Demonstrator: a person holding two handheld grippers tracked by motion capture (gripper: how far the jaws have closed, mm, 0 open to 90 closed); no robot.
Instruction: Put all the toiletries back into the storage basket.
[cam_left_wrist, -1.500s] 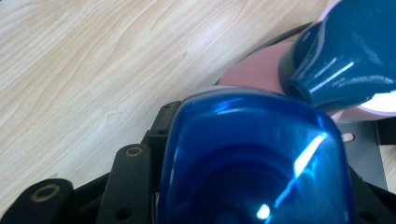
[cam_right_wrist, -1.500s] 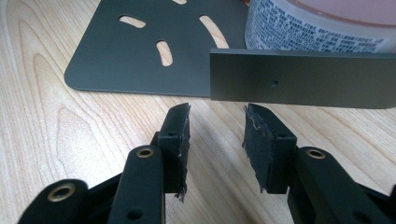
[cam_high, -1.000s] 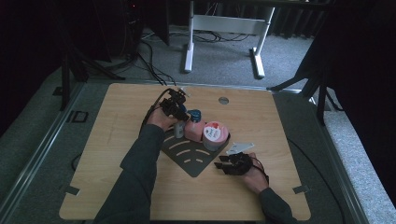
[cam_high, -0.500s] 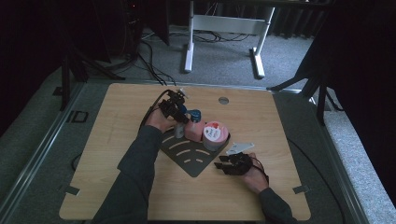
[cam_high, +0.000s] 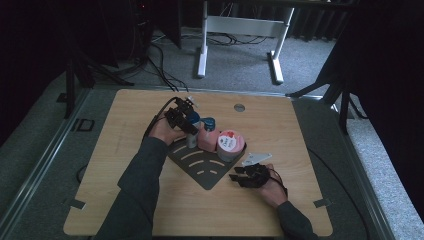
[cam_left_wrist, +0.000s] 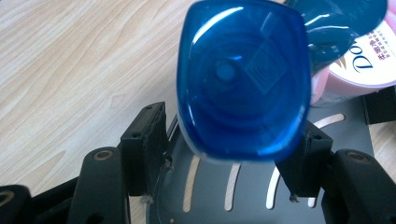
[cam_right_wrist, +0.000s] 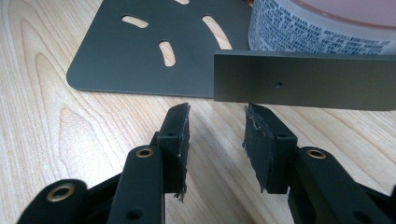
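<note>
Blue cap first: bottle (cam_left_wrist: 243, 79) standing upright on the dark plate (cam_left_wrist: 345, 135), long axis straight up and down, cap pointing up at the left gripper's camera. From the high view, same bottle (cam_high: 192, 139) at the plate's (cam_high: 200, 172) far left edge, just beside the pink tub (cam_high: 208, 141).

Left gripper (cam_left_wrist: 231, 128) down over the bottle, one jaw either side of it, jaws just been opening. Clear gap showing between the near finger (cam_left_wrist: 144, 140) and the bottle's side, so open around it, not clamped. Other finger half hidden behind the cap.

Right gripper (cam_right_wrist: 217, 116) low over the bare wood at the plate's near right corner, jaws parted, nothing between them. Grey strip (cam_right_wrist: 303, 86) just ahead of the tips; touching or not, cannot tell.

Quick count: one bottle, one second, teal cap (cam_high: 208, 122) behind it, one pink tub, one grey jar (cam_high: 230, 146) with a pale lid, one plate, one table (cam_high: 125, 165), two grippers.
</note>
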